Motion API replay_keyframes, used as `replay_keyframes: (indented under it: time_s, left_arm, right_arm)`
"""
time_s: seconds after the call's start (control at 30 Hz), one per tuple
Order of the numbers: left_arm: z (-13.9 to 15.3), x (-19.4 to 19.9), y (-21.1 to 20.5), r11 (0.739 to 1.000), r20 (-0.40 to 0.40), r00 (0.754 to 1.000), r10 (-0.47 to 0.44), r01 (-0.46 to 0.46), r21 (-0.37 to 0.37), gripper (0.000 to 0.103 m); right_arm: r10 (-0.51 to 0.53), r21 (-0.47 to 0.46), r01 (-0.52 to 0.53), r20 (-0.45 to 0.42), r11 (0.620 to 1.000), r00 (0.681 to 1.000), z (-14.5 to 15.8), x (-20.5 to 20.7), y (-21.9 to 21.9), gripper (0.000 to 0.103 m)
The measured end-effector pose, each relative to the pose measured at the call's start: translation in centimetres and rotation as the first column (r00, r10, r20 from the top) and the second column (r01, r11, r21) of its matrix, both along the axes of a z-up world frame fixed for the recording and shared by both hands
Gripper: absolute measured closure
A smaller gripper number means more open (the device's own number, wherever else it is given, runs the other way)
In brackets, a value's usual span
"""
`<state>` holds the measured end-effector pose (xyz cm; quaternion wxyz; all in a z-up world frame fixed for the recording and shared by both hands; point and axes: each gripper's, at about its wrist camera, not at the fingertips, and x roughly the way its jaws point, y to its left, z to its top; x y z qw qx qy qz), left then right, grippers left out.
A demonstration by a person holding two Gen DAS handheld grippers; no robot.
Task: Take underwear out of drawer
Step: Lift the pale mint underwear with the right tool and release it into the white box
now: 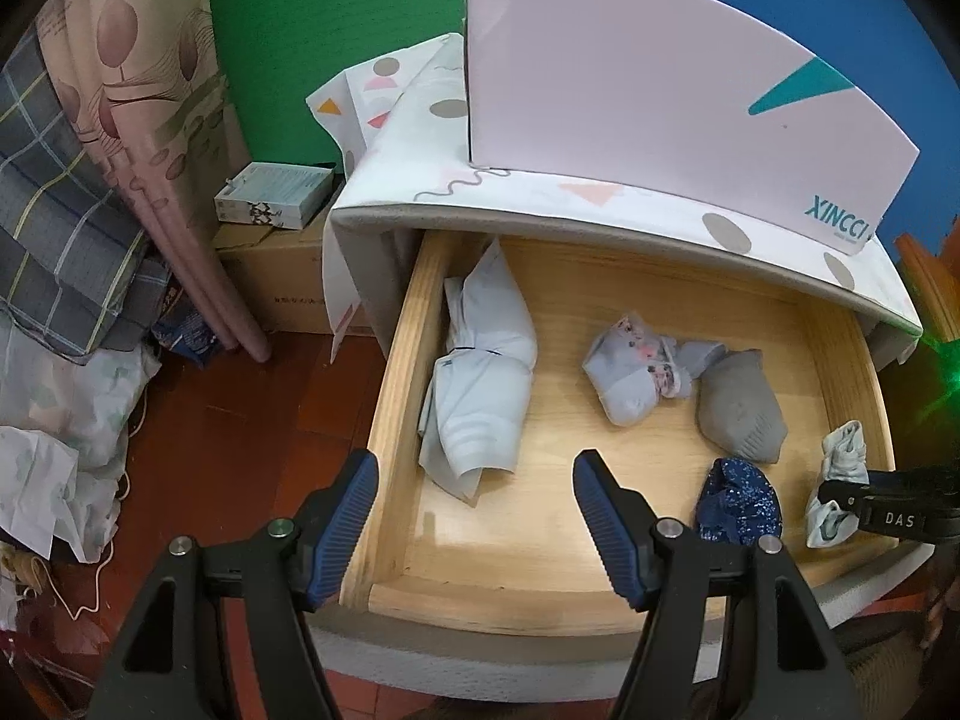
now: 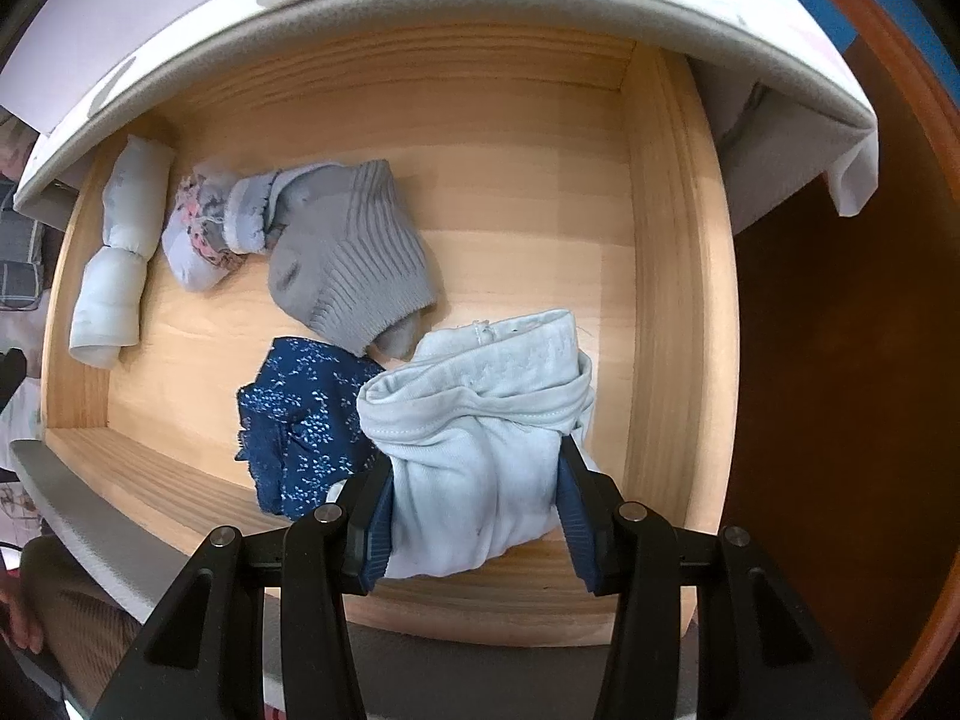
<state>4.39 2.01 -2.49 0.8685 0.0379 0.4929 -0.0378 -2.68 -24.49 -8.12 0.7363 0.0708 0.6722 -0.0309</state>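
Right tool [image 2: 477, 507]: one garment [image 2: 480, 438]; four loose.

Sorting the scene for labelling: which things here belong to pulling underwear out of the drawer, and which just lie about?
Job: drawer; pale blue underwear clamped by right gripper; navy patterned underwear; open left gripper.
Lying about: grey sock; white box; curtain.

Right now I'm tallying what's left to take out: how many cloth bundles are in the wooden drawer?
5: a pale blue roll far left, a floral bundle, a grey ribbed one mid-drawer, a navy patterned one near the front, a light blue one in the right gripper. None look hidden.
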Motion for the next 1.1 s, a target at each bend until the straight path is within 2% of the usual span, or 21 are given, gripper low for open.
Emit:
replay_keyframes:
  time_s: [0.17, 0.47, 0.7, 0.93, 1.1]
  left_arm:
    - [0.0, -0.1, -0.1, 1.000, 0.007, 1.000, 0.001, -0.001, 0.007, 0.034]
    - [0.1, -0.2, 0.2, 1.000, 0.006, 1.000, 0.002, -0.002, -0.006, 0.034]
    - [0.1, -0.1, 0.3, 1.000, 0.007, 1.000, 0.002, -0.002, -0.008, 0.034]
    - [0.2, -0.2, 0.1, 1.000, 0.013, 1.000, 0.004, -0.004, -0.010, 0.034]
    - [0.2, -0.2, 0.1, 1.000, 0.014, 1.000, 0.006, -0.005, -0.012, 0.034]
  right_arm:
    - [0.002, 0.001, -0.002, 0.031, 1.000, 1.000, 1.9, 0.4, 0.0, 0.059]
    - [0.025, 0.019, -0.027, 0.094, 0.999, 0.995, 7.4, 2.1, -0.2, 0.059]
    - [0.053, 0.024, -0.059, 0.192, 0.998, 0.980, 14.2, 2.8, 0.0, 0.059]
    - [0.068, 0.011, -0.076, 0.333, 0.997, 0.940, 22.4, 5.9, 0.2, 0.059]
    - [0.072, -0.006, -0.075, 0.385, 0.997, 0.920, 24.9, 10.2, 1.6, 0.059]
